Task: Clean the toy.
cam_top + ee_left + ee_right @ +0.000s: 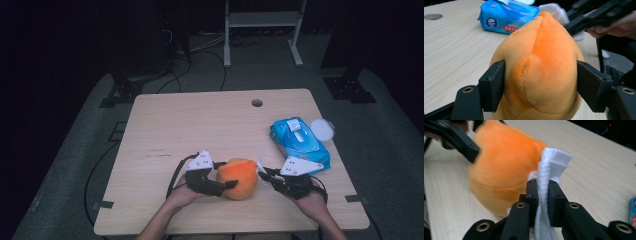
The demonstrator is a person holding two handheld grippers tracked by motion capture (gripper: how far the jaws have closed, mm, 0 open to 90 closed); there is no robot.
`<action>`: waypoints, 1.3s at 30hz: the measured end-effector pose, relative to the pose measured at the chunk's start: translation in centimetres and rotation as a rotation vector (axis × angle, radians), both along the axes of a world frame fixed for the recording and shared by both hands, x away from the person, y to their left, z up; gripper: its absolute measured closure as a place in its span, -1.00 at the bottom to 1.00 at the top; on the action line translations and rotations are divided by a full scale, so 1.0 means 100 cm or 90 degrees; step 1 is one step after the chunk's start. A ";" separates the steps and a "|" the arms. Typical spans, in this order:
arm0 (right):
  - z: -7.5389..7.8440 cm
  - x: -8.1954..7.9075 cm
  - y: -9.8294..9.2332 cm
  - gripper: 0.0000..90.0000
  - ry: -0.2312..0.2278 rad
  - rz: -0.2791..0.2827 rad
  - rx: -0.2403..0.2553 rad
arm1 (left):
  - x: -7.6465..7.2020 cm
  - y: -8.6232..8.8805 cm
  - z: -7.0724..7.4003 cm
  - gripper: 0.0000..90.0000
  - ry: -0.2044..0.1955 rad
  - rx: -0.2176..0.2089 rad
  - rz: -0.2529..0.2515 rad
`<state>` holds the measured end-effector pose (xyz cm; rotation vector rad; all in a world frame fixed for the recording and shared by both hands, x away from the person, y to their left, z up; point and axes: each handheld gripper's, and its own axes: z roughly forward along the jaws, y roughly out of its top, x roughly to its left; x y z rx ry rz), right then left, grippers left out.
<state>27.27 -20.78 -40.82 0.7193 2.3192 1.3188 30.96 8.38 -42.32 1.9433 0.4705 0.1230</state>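
Orange toy [541, 65] was soft, fuzzy plush with stitched seams, white wipe [549, 170] looked thick, fibrous cloth, table [200, 120] showed pale matt wood grain, blue wipes pack [300, 145] was glossy plastic film, gripper jaws matt black plastic

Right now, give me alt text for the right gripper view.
Black tongs pinch a folded white wipe against an orange plush toy on a pale wooden table. Another pair of tongs grips the toy at upper left.

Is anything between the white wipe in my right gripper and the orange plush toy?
Nothing visible. The right gripper pinches the white wipe right beside the orange plush toy, which the left gripper clamps on both sides.
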 end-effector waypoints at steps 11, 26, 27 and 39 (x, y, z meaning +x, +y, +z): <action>0.007 -0.006 0.003 0.77 -0.013 0.026 0.024 | -0.004 -0.011 -0.008 -0.83 -0.041 0.019 -0.009; 0.013 -0.014 0.016 0.78 -0.009 0.084 0.055 | -0.010 -0.020 -0.010 -0.58 -0.071 0.033 -0.009; 0.012 -0.013 0.014 0.78 -0.009 0.079 0.056 | -0.011 -0.020 -0.010 -0.58 -0.070 0.034 -0.011; 0.004 -0.003 -0.007 0.79 -0.010 0.011 0.041 | -0.012 -0.022 -0.012 -0.59 -0.083 0.037 -0.014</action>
